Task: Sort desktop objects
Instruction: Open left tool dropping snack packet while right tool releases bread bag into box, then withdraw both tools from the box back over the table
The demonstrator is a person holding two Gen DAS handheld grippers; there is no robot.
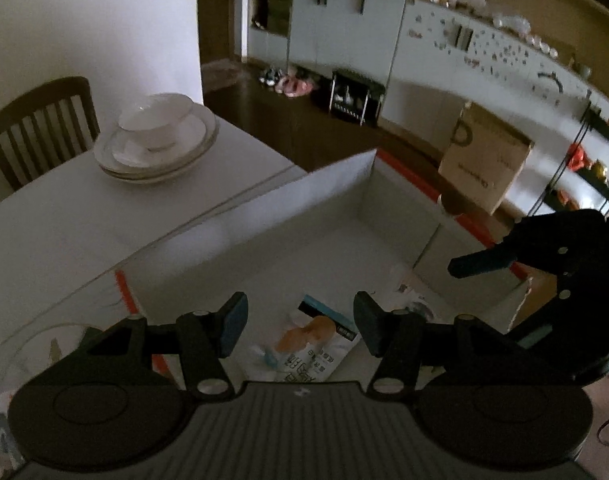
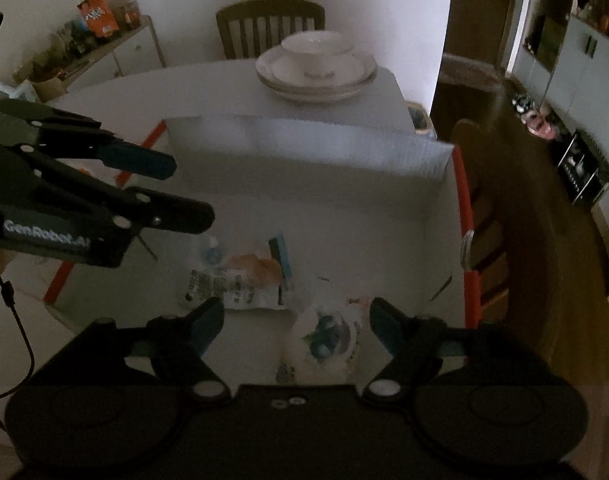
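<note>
A white cardboard box with red-taped edges stands on the table. On its floor lies a flat snack packet with an orange picture and a teal strip, and beside it a crumpled white wrapper. My left gripper hangs open above the packet, nothing between its fingers. In the right wrist view the same packet and the crumpled wrapper lie inside the box. My right gripper is open above the wrapper, clear of it. The left gripper shows at the left, open.
A stack of white plates with a bowl sits at the table's far end, a dark wooden chair behind it. Another chair stands right of the box. A side cabinet with snack bags is at the back left.
</note>
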